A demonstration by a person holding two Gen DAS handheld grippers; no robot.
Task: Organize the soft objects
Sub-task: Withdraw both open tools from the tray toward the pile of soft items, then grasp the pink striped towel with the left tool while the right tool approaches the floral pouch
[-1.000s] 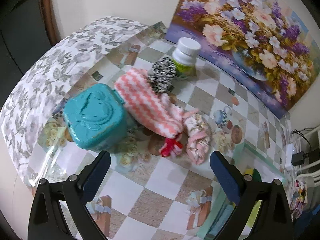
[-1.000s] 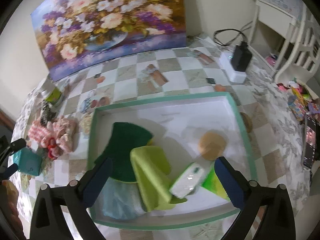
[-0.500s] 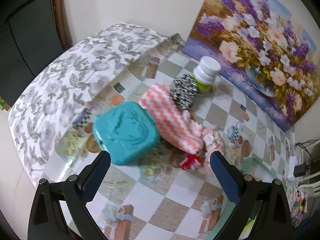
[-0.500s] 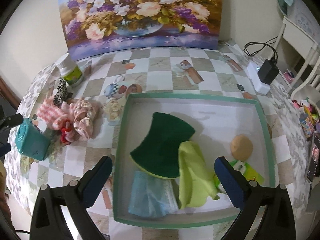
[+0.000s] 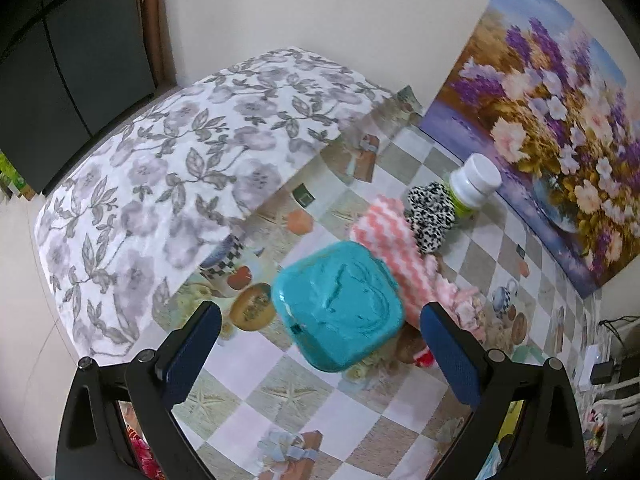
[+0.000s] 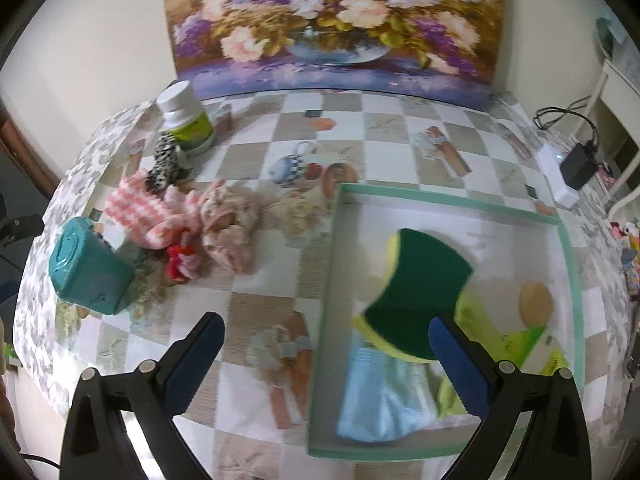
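A table [image 6: 256, 308] covered in a checkered, picture-printed cloth carried everything. On its left part sat a teal box [image 6: 90, 274], a pink-and-white striped cloth [image 6: 138, 210], a red item [image 6: 178, 260], a pink floral scrunchie [image 6: 230, 224], a black-and-white spotted scrunchie [image 6: 164, 164] and a white-capped bottle [image 6: 186, 120]. A green-rimmed tray [image 6: 322, 312] lay to the right, and a flower painting [image 6: 332, 20] leaned at the back.

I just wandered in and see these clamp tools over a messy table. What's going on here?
A person holds a two-finger gripper in each hand and is tidying soft things into a tray. Both the left gripper and the right gripper are open and empty. The tray already holds a green sponge, a blue cloth and a yellow-green cloth. A pink striped cloth, scrunchies, a teal box and a bottle wait on the table.
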